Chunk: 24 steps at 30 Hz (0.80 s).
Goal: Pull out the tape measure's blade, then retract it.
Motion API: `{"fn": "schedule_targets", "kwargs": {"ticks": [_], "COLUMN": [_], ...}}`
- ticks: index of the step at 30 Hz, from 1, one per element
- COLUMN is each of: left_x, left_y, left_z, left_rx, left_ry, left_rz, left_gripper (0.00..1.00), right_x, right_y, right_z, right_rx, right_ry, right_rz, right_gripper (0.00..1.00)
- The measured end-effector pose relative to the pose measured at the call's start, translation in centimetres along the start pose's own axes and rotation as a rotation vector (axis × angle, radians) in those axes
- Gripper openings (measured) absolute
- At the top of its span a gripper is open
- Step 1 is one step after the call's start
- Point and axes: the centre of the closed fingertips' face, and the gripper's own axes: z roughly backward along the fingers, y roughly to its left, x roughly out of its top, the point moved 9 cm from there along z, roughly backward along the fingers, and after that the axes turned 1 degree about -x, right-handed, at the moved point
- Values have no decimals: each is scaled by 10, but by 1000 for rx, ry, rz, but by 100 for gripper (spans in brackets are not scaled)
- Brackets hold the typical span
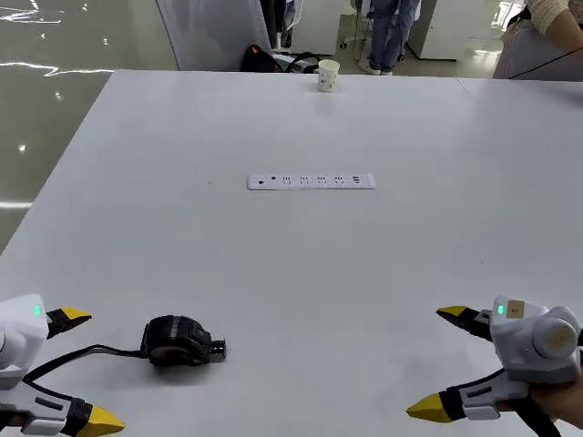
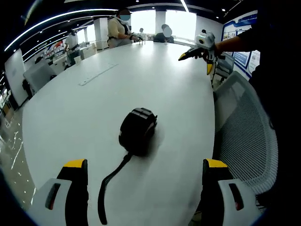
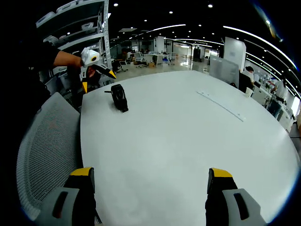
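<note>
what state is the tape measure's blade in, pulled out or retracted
Retracted. The tape measure lies on the table with no blade drawn from its case; only its black strap trails out.

White bench (image 1: pixel 301 273), matte. Glossy pale floor (image 1: pixel 46 100) at 10 o'clock (light glare on it). Grey mesh chair (image 2: pixel 244 136) at 3 o'clock, left gripper view. Ceiling strip lights (image 3: pixel 169 26), shelving (image 3: pixel 84 21) at 11 o'clock.
</note>
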Motion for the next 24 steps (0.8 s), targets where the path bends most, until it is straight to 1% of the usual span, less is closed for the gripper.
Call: {"fn": "schedule_targets", "kwargs": {"ticks": [3,5,9,13,16,19,22,24], "left_x": [11,15,27,41,51,55,56,56], "left_y": [6,9,15,18,20,21,20,21], "left_z": [-5,-8,-18,-26,-31,-37,-44,-49], "left_rx": [-17,-21,-57,-80,-100,-124,-146,-151], "left_ry": [7,28,55,66,62,82,108,127], "left_rz": [-24,-66,-134,-181,-191,-229,-265,-278], "left_gripper": [99,99,99,99,99,95,93,90], "right_x": [9,14,24,31,37,43,48,50], "right_y": [-3,-4,-6,-8,-8,-7,-6,-6], "right_z": [-5,-7,-15,-22,-29,-35,-44,-50], "right_rx": [22,38,62,75,84,93,104,111], "right_ry": [-1,-6,-9,-9,-13,-15,-16,-5], "right_rz": [17,31,51,77,89,106,120,142], "right_gripper": [99,99,99,99,99,99,99,99]}}
